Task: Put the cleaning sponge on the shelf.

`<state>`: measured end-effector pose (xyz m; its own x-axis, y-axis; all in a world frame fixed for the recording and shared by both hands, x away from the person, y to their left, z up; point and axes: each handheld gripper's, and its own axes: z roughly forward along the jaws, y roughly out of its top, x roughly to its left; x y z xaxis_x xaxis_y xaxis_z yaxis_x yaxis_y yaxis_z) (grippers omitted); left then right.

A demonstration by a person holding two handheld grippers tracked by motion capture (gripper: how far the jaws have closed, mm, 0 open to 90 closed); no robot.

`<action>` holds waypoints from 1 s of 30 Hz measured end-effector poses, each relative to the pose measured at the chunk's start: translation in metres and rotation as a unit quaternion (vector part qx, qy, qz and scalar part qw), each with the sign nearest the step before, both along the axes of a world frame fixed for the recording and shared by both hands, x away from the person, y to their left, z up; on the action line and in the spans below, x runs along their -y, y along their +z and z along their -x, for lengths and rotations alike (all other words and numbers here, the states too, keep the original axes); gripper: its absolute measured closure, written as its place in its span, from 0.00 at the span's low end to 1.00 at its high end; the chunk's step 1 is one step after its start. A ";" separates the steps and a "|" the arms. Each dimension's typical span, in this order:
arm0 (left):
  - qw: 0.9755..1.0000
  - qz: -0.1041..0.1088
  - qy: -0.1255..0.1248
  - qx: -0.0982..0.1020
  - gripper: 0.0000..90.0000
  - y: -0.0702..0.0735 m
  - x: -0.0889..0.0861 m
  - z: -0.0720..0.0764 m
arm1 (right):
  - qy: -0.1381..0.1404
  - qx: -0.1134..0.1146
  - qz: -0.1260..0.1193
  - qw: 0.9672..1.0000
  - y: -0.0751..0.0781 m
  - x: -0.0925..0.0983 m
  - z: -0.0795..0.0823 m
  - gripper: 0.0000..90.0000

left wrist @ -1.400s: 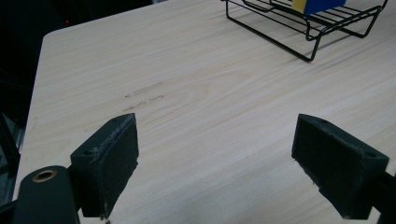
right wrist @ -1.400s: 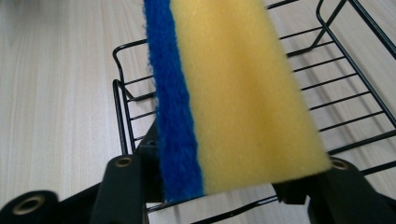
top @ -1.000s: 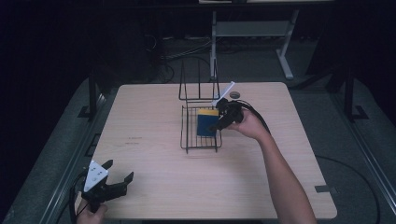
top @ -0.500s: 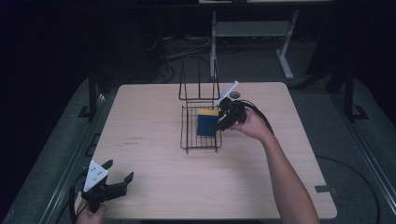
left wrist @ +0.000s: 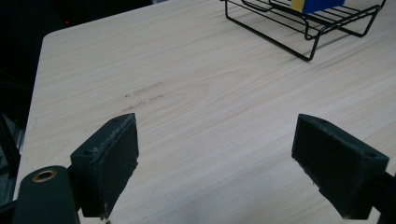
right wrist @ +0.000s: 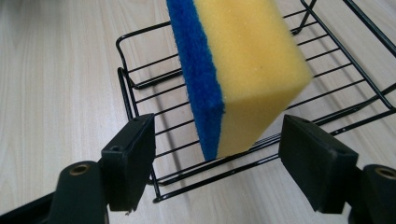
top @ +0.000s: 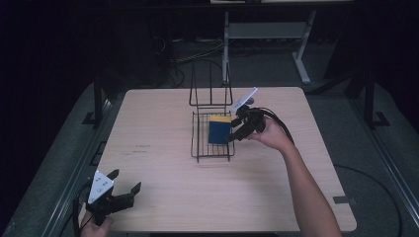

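My right tongs (right wrist: 217, 161) now stand with their jaws spread wide, one on each side of the yellow-and-blue sponge (right wrist: 243, 70) and touching neither face; half a second back in the high view they sat tighter against it, so I read this as the release just made. The sponge stands on edge inside the black wire rack (top: 212, 140), blue scrub side toward my left jaw, leaning a little but held up by the wires. To me that means the placing is as good as done, and what remains is to back the right hand (top: 269, 136) away without clipping the sponge or the rack's rim. My left tongs (top: 116, 195) hang open and empty over the near-left corner of the surface (top: 163, 118), unchanged, well apart from the rack.
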<state>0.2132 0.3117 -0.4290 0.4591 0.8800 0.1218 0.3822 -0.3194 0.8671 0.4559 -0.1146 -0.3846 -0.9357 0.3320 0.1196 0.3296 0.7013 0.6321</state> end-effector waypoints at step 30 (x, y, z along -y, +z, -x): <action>1.000 0.000 -0.002 -0.001 0.16 0.000 0.001 0.000 | -0.012 -0.002 0.008 1.000 0.001 0.019 0.015 0.28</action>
<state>0.2134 0.3107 -0.4292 0.4622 0.8785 0.1208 0.3836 -0.3209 0.8660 0.4406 -0.1341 -0.3841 -0.9271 0.3559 0.1175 0.3485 0.7033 0.6196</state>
